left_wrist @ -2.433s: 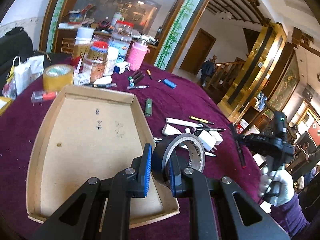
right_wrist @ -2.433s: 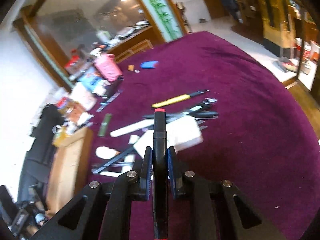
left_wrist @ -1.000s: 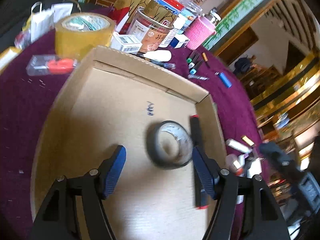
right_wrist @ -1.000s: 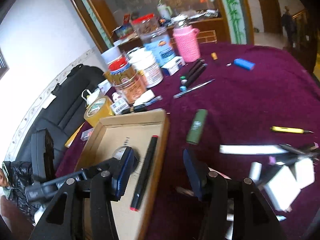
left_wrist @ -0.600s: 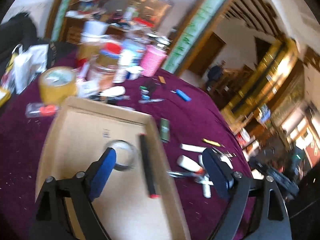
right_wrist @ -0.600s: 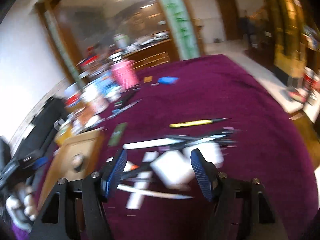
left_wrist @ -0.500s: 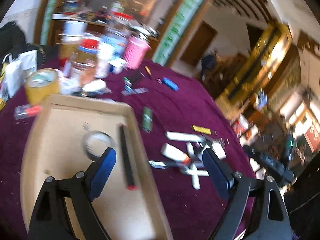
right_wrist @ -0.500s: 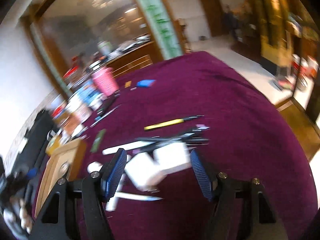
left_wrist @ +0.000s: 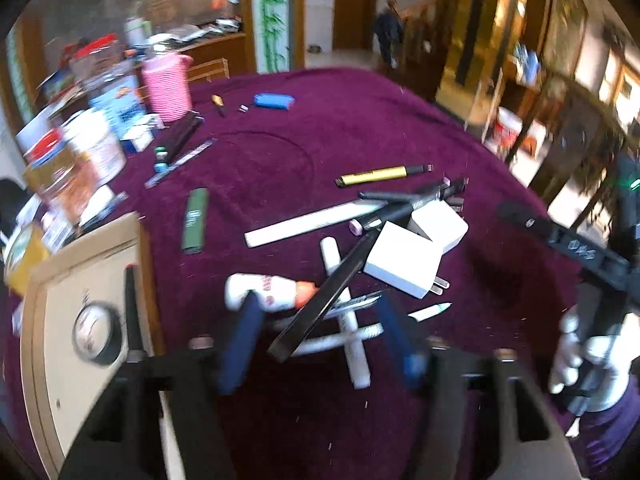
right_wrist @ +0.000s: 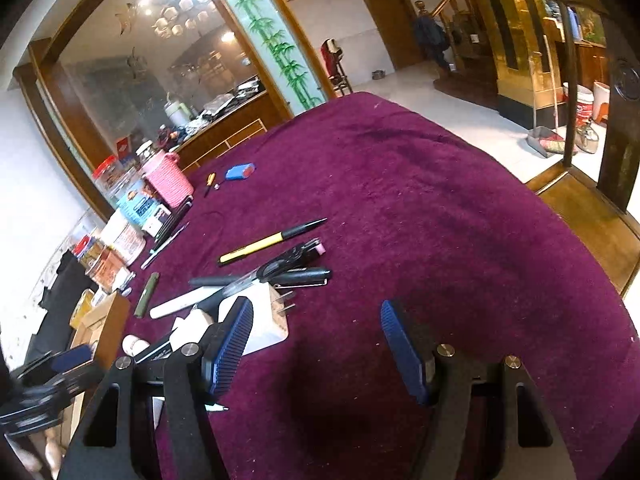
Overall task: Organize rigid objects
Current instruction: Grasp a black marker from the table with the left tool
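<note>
Your left gripper (left_wrist: 320,340) hangs spread and empty over the heap of small things in the middle of the purple-clothed table (left_wrist: 360,140); its jaws have just been closing, with the black bar (left_wrist: 332,292) and crossed white sticks (left_wrist: 344,320) below them but nothing pinched. Your right gripper (right_wrist: 316,344) is spread too, holding nothing, the white plug adapter (right_wrist: 264,316) just beside its left pad.

Choose one piece, line the pads across its narrow sides, and lift it clear so the crossing pieces stay put. The bar looks hard, smooth and slippery; the adapter is a glossy block with metal prongs. At the table's left edge, the stiff cardboard tray (left_wrist: 44,360) already holds a tape roll (left_wrist: 96,336) and marker (left_wrist: 132,312).
</note>
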{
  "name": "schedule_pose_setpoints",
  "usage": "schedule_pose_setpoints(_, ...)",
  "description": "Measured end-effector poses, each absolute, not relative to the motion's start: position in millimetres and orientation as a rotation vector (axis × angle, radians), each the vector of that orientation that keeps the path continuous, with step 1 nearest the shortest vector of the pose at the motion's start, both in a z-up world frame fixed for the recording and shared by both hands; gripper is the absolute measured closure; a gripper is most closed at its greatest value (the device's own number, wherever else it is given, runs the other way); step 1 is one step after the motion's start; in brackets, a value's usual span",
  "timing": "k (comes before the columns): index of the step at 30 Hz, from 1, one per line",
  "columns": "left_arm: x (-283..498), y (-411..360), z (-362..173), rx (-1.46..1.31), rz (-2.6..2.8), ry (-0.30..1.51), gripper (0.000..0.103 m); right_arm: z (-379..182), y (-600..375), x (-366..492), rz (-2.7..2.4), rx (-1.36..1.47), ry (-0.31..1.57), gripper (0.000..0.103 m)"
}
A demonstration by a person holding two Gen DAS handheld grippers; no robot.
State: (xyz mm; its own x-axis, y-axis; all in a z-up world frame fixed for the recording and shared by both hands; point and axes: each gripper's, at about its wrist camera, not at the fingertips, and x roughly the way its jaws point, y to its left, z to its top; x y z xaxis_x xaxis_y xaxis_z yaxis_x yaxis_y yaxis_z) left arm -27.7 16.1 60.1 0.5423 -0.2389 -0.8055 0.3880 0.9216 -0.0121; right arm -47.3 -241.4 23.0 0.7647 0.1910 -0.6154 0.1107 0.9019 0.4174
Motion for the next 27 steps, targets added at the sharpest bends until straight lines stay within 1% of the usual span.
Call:
schedule_pose_setpoints(4, -4, -9, 36, 0.284, -0.357, 0.962, 0.053, 22, -242, -48, 0.062, 0.467, 0.703, 0.033)
schedule_pose_setpoints(5, 2, -13, 28, 0.305, -0.361, 0.991, 0.058, 21, -243, -49, 0.063, 0.471, 0.701, 0.033)
schedule_pose_setpoints(6, 3, -17, 25, 0.344, -0.353, 0.976, 0.064, 21, -242, -48, 0.062, 0.473, 0.701, 0.033)
schedule_pose_setpoints(7, 4, -21, 21, 0.377, -0.346, 0.993, 0.078, 21, -241, -48, 0.061, 0.474, 0.702, 0.033)
schedule_pose_setpoints(8, 3, -22, 20, 0.375, -0.349, 1.004, 0.086, 21, -242, -48, 0.062, 0.475, 0.701, 0.033)
schedule_pose_setpoints(9, 0, -20, 22, 0.350, -0.374, 1.009, 0.089, 20, -241, -48, 0.063, 0.474, 0.703, 0.033)
schedule_pose_setpoints(19, -37, -1, 48, 0.188, -0.438, 0.971, 0.089, 18, -241, -45, 0.065, 0.471, 0.728, 0.033)
schedule_pose_setpoints(23, -49, 6, 61, 0.106, -0.459, 0.933, 0.089, 17, -244, -44, 0.055, 0.484, 0.731, 0.033)
schedule_pose_setpoints(27, -74, 31, 83, 0.023, -0.453, 0.880, 0.089, 12, -244, -38, 0.061, 0.485, 0.771, 0.031)
